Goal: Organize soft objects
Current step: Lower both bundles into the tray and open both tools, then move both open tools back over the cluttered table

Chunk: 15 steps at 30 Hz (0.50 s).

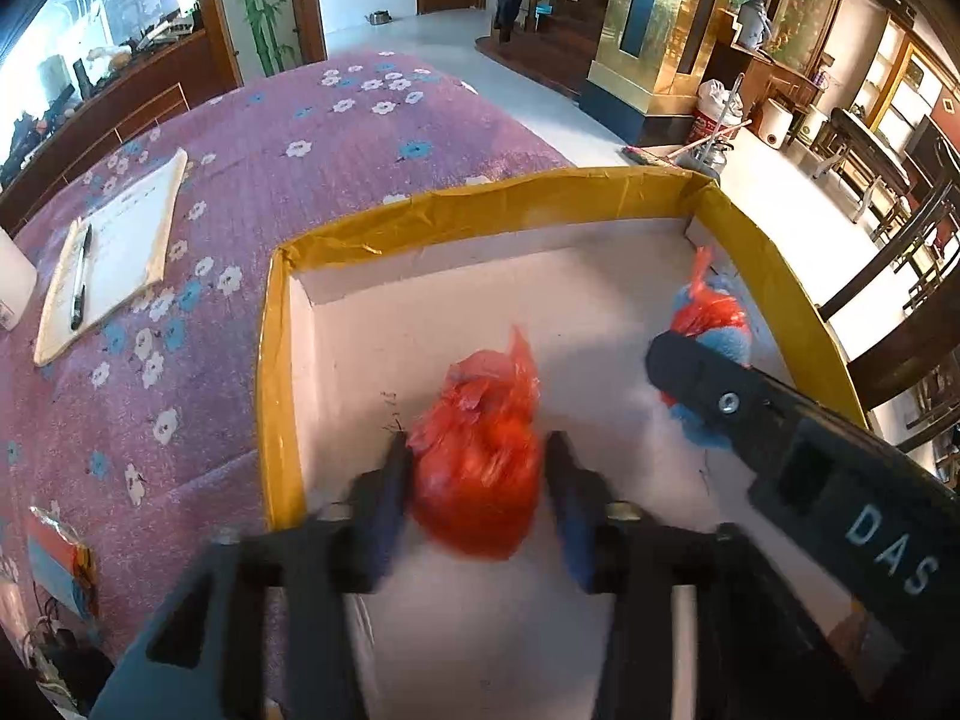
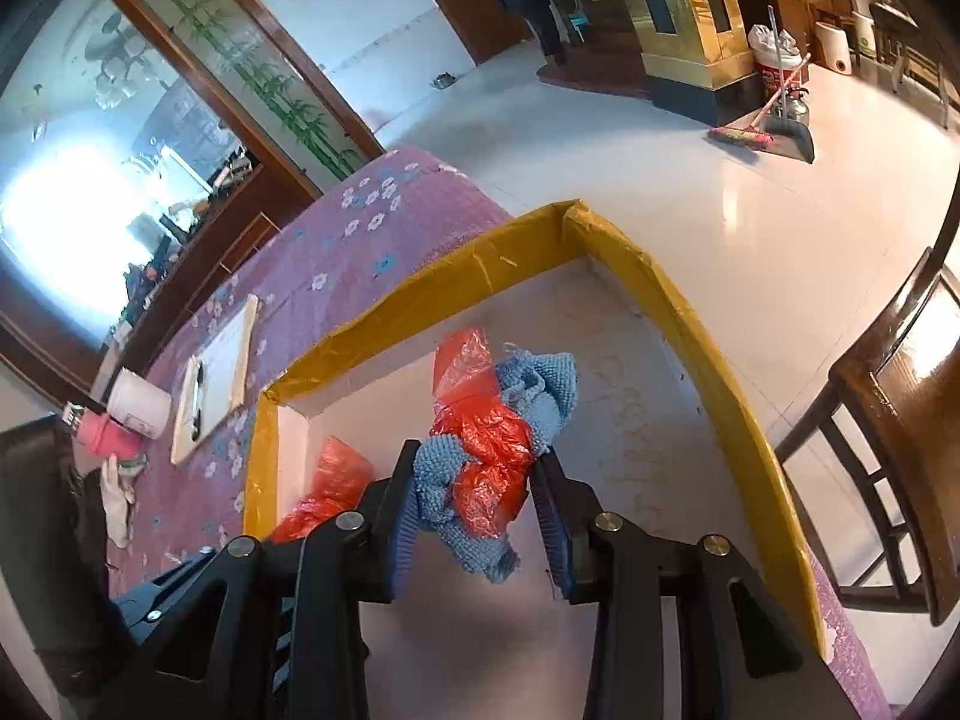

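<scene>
Our left claw (image 1: 478,480) brackets an orange bag bundle (image 1: 480,450); our right claw (image 2: 474,504) pinches a blue cloth (image 2: 456,474) wrapped with red plastic.

Both bundles sit low inside the yellow-taped box (image 1: 420,222). Whether the left pads actually press the bag, blur keeps us from telling. Beyond the box's far wall lies the purple flowered tablecloth (image 1: 240,138), with a notepad (image 1: 114,258) and pen (image 1: 81,276) off to the left.
</scene>
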### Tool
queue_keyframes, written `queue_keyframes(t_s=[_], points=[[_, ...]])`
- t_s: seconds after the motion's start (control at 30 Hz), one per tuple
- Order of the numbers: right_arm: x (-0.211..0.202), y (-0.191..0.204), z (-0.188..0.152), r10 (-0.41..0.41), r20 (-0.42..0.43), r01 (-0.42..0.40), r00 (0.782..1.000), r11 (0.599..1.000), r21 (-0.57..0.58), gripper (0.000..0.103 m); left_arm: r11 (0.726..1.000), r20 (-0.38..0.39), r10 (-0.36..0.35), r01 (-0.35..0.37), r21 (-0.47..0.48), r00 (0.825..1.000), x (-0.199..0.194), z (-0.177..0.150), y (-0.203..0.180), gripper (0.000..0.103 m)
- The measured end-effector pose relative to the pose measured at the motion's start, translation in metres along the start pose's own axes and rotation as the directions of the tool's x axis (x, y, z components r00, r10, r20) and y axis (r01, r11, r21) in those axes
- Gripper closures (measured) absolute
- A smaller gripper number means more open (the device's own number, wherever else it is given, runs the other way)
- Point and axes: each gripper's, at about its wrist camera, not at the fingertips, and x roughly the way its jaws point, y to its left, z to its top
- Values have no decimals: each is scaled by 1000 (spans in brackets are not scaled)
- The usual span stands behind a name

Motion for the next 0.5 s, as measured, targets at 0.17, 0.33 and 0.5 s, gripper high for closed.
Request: queue_keyframes(t_s=[0.17,0.33,0.5], points=[[-8,2,1,-8,30,8,1000,1000,-10,43,1000,14,-22,22,-10,1000,-11,-4,3,51],[-17,4,2,6,65,-5,998,1000,-15,40,999,50,-39,40,-23,998,-32,-13,9,51],[-27,19,0,14,112,-6,994,997,-74,41,998,126,-49,52,-24,991,-68,-41,15,48]])
